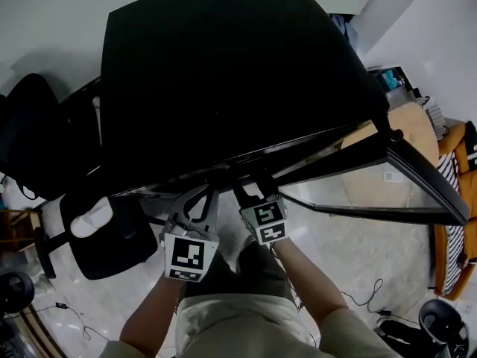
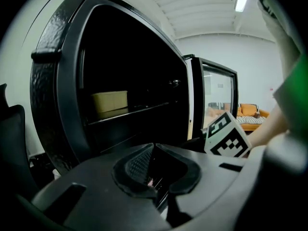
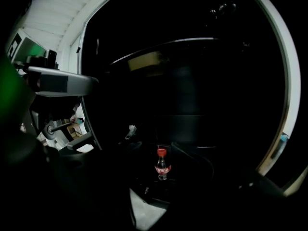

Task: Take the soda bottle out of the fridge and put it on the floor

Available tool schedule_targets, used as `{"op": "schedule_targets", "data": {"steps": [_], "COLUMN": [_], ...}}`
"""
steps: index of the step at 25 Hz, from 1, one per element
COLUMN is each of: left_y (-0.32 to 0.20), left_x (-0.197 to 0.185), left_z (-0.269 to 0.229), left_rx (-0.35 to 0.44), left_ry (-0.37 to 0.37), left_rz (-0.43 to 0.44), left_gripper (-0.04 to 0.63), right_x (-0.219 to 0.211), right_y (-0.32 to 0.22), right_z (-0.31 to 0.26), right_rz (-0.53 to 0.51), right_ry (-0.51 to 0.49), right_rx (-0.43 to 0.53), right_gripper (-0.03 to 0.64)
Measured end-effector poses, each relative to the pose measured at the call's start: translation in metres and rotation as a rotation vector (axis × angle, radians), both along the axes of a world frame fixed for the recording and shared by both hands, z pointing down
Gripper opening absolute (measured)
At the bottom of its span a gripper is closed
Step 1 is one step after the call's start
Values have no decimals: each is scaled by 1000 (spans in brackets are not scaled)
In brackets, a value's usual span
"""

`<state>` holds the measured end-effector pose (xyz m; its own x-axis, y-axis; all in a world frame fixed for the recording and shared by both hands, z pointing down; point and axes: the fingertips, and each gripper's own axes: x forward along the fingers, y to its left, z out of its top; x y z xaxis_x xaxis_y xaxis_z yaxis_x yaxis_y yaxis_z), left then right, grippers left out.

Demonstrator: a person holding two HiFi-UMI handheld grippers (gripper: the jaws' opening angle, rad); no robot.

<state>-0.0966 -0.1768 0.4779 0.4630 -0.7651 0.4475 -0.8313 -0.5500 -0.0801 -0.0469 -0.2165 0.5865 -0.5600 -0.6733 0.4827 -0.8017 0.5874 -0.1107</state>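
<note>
The soda bottle (image 3: 162, 163), small with a red cap and red label, stands upright low inside the dark fridge (image 1: 223, 73). In the right gripper view it shows beyond and between the faint outlines of my right gripper (image 3: 156, 150), which is open and not touching it. From the head view both grippers are held side by side at the fridge's open front, my right gripper (image 1: 250, 192) reaching under its top edge. My left gripper (image 2: 153, 150) is shut with nothing in it, just outside the opening. The bottle is hidden in the head view.
The fridge's glass door (image 1: 395, 177) stands swung open to the right. A pale box (image 2: 109, 101) lies on an upper shelf. A black office chair (image 1: 112, 237) stands to the left on the tiled floor (image 1: 350, 259). An orange sofa (image 1: 455, 222) and cables are at the right.
</note>
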Motion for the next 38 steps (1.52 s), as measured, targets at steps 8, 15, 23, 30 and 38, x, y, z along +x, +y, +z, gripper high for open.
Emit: {"op": "schedule_targets", "data": {"steps": [8,15,23,30,38], "left_y": [-6,-11,-11,-9,-8], "left_x": [2,7,3,2,1], "left_z": [37,63,77,81,85], "left_rx": [12,11,2,-5,-18], "left_ry": [13,37,22,19,13], "left_rz": [-22,-41,-41,-30,-6], "left_gripper": [11,11,11,11,11], "right_x": [-22,-34,-49,-57,-59], "right_y": [-22,-50,-71,-81,-82], "right_z": [55,89,117,126,142], "right_rz": [-62,-90,-132,-137,-135], "right_ry": [-1,26,62,74,79], "right_rx": [21,38,61,68,34], "right_gripper": [192,196,196,193,146]}}
